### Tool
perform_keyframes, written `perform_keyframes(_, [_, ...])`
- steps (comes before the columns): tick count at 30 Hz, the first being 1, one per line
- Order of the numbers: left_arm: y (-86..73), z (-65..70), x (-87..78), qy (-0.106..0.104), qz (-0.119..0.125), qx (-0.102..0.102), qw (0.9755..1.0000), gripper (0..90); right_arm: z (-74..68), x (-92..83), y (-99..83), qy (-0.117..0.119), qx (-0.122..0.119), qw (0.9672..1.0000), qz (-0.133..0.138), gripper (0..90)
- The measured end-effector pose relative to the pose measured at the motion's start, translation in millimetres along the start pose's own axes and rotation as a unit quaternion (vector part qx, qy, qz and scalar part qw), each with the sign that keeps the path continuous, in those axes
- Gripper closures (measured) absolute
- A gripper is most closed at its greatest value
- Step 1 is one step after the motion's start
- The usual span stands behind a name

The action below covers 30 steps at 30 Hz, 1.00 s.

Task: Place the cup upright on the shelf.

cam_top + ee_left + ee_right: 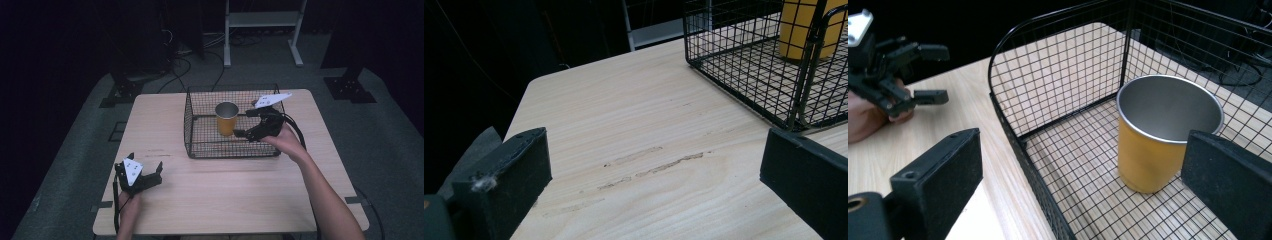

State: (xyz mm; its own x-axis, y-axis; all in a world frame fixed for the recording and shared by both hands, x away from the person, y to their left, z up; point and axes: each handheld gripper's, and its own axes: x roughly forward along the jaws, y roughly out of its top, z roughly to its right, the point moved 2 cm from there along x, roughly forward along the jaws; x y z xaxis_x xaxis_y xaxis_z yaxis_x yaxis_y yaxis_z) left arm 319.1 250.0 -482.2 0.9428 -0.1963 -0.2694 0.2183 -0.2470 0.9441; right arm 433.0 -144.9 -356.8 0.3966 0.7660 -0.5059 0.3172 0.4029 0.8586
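A yellow cup (226,120) with a bare metal inside stands upright in a black wire basket (192,130) at the middle of the table. My right gripper (243,123) hovers just right of the cup, open and holding nothing. In the right gripper view the cup (1153,150) is close ahead, near the right jaw, and the basket wall (1018,135) runs between the jaws of the gripper (1083,185). My left gripper (145,164) is low over the table's front left, open and empty. Its own view has bare wood between the jaws of the gripper (654,185).
The wooden table (215,195) has free room in front of and left of the basket (744,95). The other hand (868,117) and the left gripper (940,74) are visible far off. Stands and cables (180,65) lie on the floor behind the table.
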Motion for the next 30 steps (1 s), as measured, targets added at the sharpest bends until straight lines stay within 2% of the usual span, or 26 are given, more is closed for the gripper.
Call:
perform_keyframes(4, [0.0, 0.2, -0.1, 0.0, 0.0, 0.0, 1.0, 0.0, -3.8, -1.6, -4.1, 0.003, -0.001, 1.0, -0.002, 2.4])
perform_keyframes(8, [0.0, 0.4, -0.2, 0.0, 0.0, 0.0, 1.0, 0.0, -5.6, -5.6, -9.7, 0.009, 0.008, 0.9999, 0.007, 2.4])
perform_keyframes(18, [0.0, 0.7, 0.0, 0.0, -0.001, 0.003, 1.0, 0.0, -9.9, -20.5, -28.7, 0.009, 0.016, 0.9997, 0.017, 2.4])
perform_keyframes(22, [0.0, 0.7, 0.0, 0.001, -0.001, 0.004, 1.0, 0.0, -12.6, -23.7, -33.7, 0.011, 0.016, 0.9996, 0.022, 2.5])
perform_keyframes(26, [0.0, 0.7, -0.1, 0.001, 0.0, 0.003, 1.0, 0.0, -18.4, -25.0, -40.2, 0.012, 0.007, 0.9998, 0.013, 2.4])
perform_keyframes(30, [-0.1, 0.7, 0.0, 0.001, 0.0, 0.003, 1.0, 0.0, -21.8, -27.2, -42.1, 0.016, 0.007, 0.9997, 0.019, 2.4])
